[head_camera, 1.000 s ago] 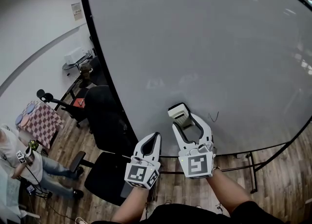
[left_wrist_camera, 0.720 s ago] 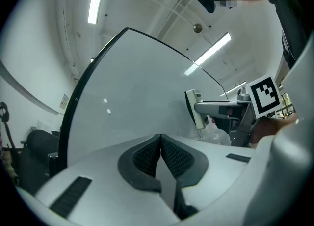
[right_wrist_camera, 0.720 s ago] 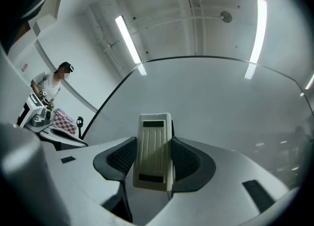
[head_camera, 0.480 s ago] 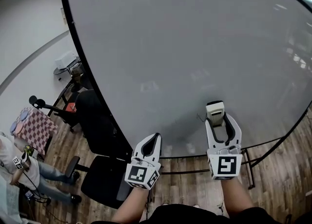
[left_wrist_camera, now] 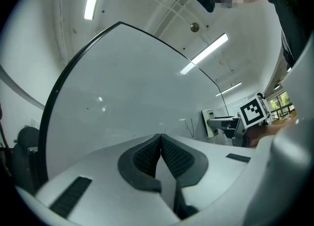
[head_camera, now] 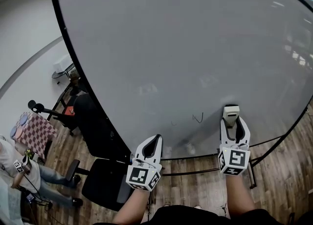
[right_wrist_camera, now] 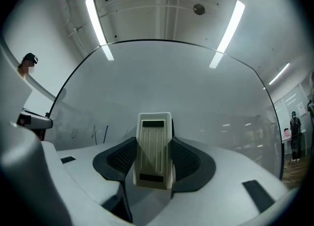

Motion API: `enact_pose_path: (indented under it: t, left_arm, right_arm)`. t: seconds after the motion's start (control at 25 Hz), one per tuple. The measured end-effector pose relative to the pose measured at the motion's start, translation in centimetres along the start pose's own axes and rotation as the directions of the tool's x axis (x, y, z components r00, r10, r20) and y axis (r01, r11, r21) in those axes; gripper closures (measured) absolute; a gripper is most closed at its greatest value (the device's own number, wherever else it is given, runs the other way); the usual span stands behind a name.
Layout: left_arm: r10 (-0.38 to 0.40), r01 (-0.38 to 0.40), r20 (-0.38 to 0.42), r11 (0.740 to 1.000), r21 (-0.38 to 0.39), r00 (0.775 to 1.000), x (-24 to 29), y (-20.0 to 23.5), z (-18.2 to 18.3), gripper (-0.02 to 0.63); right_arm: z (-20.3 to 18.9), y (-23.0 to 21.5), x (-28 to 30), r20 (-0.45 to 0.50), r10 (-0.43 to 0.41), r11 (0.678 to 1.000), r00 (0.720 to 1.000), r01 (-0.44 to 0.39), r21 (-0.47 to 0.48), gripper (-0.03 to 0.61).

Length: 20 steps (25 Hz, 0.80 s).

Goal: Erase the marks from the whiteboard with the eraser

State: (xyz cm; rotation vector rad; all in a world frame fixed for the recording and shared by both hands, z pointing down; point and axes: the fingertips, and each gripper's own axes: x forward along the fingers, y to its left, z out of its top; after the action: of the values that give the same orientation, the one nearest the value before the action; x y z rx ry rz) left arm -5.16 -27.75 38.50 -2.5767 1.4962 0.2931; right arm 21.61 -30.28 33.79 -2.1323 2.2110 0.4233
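A large whiteboard (head_camera: 195, 48) fills the head view. Low on it are thin black marks (head_camera: 197, 117) and a fainter small one (head_camera: 172, 123). My right gripper (head_camera: 231, 121) is shut on a cream eraser (head_camera: 231, 111), which stands against the lower board to the right of the marks. In the right gripper view the eraser (right_wrist_camera: 155, 149) sits upright between the jaws, with the marks (right_wrist_camera: 98, 134) off to its left. My left gripper (head_camera: 155, 140) is shut and holds nothing, below the board's lower edge. Its view shows its closed tips (left_wrist_camera: 160, 136) and the marks (left_wrist_camera: 189, 129).
Black office chairs (head_camera: 100, 121) stand left of the board on a wooden floor. A person (head_camera: 19, 168) stands at the lower left beside a checked cloth (head_camera: 32, 126). The board's stand legs (head_camera: 254, 163) reach down at the right.
My right gripper has carried the eraser rightward along the lower board. The black marks, once to its right, now lie to its left. The left gripper stayed put.
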Motion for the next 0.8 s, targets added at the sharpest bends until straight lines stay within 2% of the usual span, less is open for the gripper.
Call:
enact_pose_path:
  t: [0.48, 0.68, 0.8]
  left_arm:
    - [0.04, -0.04, -0.022, 0.999, 0.003, 0.999, -1.0, 1.5, -1.2, 0.594]
    - [0.039, -0.039, -0.019, 0.999, 0.001, 0.999, -0.7, 1.4, -1.2, 0.594]
    - [0.035, -0.035, -0.017, 0.999, 0.001, 0.999, -0.6, 1.4, -1.1, 0.594]
  right_arm:
    - [-0.4, 0.4, 0.7, 0.015, -0.007, 1.0, 1.0, 0.007, 0.027, 0.333]
    - [-0.4, 0.9, 0.7, 0.015, 0.009, 0.998, 1.0, -0.01, 0.065, 0.333]
    - [-0.3, 1.5, 0.8, 0.019, 0.019, 0.998, 1.0, -0.02, 0.051, 0.333]
